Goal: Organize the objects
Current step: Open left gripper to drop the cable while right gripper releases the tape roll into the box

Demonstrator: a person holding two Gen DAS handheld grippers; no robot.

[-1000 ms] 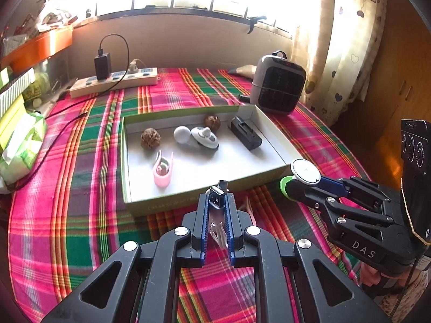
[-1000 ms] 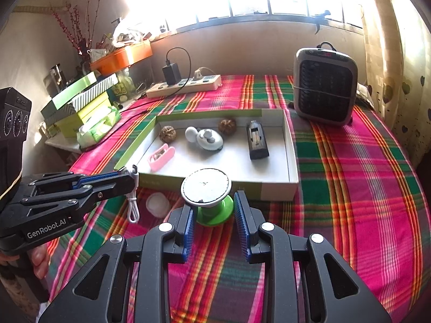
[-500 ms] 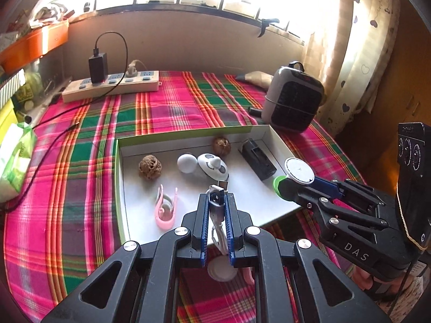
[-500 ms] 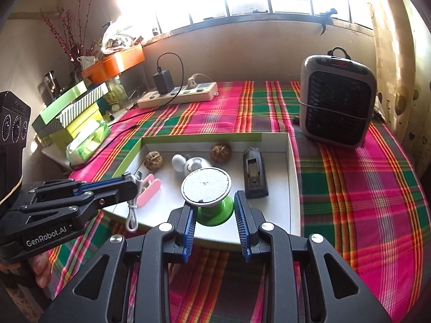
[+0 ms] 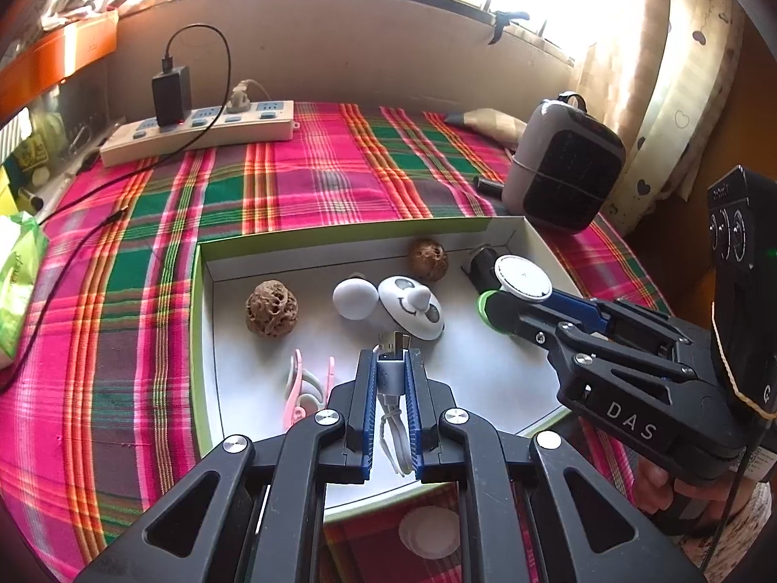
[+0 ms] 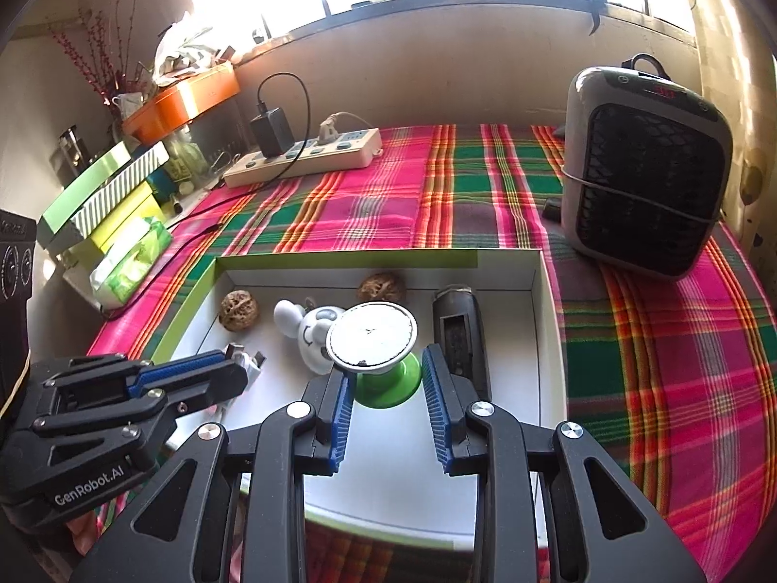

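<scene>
Both grippers hang over the box [image 5: 206, 320] – left gripper [image 5: 392, 369] pinching a USB cable [image 5: 392, 364], right gripper [image 6: 383, 379] clamping a green-based stand [image 6: 374, 340].

A woven plaid cloth [image 6: 485, 204] with a soft matt look covers the worktop, and on it sits a matt white cardboard tray [image 5: 490, 379]. The two walnuts [image 5: 271, 308] in it are rough and deeply pitted beside a smooth, glossy white plastic figure [image 5: 413, 301]. The heater [image 6: 650, 184] has a smooth, slightly shiny plastic shell.

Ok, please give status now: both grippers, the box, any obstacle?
Left gripper shut on white cable. Right gripper shut on green stand. Both over box. Mouse toy below.
</scene>
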